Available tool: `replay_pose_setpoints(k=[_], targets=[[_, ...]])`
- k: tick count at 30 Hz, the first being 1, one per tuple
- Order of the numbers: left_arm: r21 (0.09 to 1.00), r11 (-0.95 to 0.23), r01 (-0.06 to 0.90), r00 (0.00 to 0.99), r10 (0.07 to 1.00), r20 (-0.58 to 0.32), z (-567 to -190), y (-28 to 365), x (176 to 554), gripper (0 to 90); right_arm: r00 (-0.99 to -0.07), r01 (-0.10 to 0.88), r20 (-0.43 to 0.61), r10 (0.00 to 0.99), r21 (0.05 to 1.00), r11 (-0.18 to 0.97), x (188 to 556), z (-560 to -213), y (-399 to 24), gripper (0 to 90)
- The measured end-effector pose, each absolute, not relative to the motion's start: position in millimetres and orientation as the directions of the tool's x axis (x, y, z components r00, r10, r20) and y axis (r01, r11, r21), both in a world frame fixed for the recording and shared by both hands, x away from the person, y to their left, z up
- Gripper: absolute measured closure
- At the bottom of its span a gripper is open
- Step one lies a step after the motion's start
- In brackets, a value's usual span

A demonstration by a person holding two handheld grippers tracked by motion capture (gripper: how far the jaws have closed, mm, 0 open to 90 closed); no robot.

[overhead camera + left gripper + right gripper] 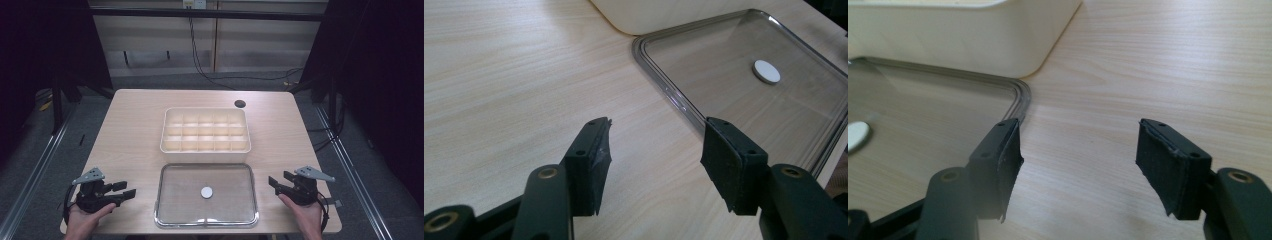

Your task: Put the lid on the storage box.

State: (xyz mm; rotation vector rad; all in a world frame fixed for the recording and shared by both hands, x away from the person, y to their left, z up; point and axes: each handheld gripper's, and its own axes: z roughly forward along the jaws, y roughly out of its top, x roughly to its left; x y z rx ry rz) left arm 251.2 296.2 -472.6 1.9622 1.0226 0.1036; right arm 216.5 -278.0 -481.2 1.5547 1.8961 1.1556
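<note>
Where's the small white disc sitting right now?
In the high view, the white disc lies near the middle of the clear tray at the table's near edge, just in front of the cream divided box, between the two hand-held grippers.

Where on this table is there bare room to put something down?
Bare wood lies left and right of the cream compartment box and behind it. The middle is crowded: the clear rectangular tray sits close in front of the box.
</note>
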Motion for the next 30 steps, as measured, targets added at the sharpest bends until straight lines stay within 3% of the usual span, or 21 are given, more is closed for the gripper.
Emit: replay_pose_setpoints(k=[11, 18, 30], targets=[[0.745, -0.26, 0.614, 0.656, 0.693, -0.299, -469.3, 293.7, 244.0, 44.3, -0.321, 0.598, 0.221, 0.921, 0.801, 0.016, 206.8, -467.9, -274.6, 39.0], [0.755, -0.252, 0.605, 0.654, 0.698, -0.292, -464.1, 291.2, 240.9, 38.7, -0.346, 0.604, 0.231, 0.909, 0.796, 0.028, 203.7, -458.3, -265.3, 40.2], [0.744, -0.345, 0.573, 0.712, 0.658, -0.244, -457.1, 260.4, 262.1, 44.3, -0.415, 0.631, 0.261, 0.872, 0.773, 0.069, 216.4, -449.8, -248.6, 45.1]])
